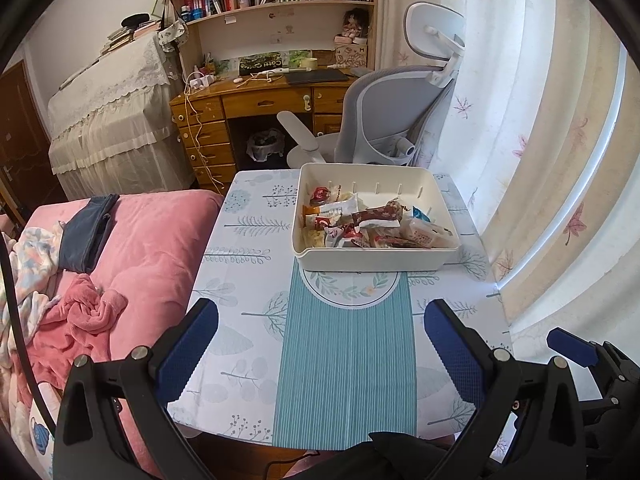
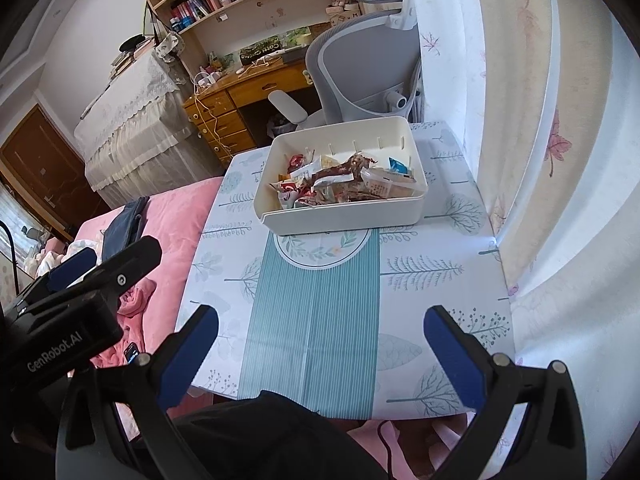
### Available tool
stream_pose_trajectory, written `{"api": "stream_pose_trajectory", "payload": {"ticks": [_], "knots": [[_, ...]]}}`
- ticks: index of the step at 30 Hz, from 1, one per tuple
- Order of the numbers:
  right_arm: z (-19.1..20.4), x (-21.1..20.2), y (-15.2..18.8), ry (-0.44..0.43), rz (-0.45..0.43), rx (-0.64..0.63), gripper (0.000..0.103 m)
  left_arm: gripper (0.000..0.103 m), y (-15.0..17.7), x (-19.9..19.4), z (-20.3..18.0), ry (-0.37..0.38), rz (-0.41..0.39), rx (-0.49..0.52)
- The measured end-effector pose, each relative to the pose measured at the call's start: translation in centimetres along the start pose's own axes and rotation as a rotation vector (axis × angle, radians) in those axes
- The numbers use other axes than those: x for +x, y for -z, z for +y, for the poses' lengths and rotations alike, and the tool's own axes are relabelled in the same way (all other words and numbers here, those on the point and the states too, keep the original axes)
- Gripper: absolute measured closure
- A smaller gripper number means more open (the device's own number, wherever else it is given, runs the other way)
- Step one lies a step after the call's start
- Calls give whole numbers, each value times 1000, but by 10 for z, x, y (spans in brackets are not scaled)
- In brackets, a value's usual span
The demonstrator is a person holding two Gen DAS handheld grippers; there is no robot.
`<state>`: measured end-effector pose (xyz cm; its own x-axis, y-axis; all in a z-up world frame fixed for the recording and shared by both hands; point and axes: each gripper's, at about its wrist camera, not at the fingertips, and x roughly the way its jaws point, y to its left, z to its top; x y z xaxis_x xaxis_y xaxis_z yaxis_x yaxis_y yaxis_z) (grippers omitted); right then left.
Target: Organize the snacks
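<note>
A cream bin (image 1: 376, 250) sits toward the far end of the table (image 1: 248, 336), heaped with wrapped snacks (image 1: 360, 224) in red, brown, white and clear packets (the pile stays below its rim). The left tongs (image 1: 320, 344) and right tongs (image 2: 320, 348) both gape wide, holding nothing, over the near edge. Bare striped cloth (image 2: 316, 320) lies between them and the bin, with a pink bed (image 1: 152, 248) along the left edge and curtains (image 1: 560, 160) along the right.

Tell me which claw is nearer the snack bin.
Neither clearly. The left claw and right claw, both open and empty, hover side by side over the table's near edge, well short of the snack bin.
</note>
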<state>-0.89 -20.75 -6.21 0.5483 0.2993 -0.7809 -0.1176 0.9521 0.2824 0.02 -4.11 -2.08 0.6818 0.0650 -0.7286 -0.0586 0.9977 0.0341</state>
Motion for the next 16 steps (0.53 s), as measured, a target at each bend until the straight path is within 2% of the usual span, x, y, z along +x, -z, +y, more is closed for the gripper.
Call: {"api": "stream_pose_trajectory", "payload": {"ticks": [16], "knots": [[-2, 8, -6, -5, 18, 5, 0, 1, -10, 2, 8, -13, -3, 4]]}}
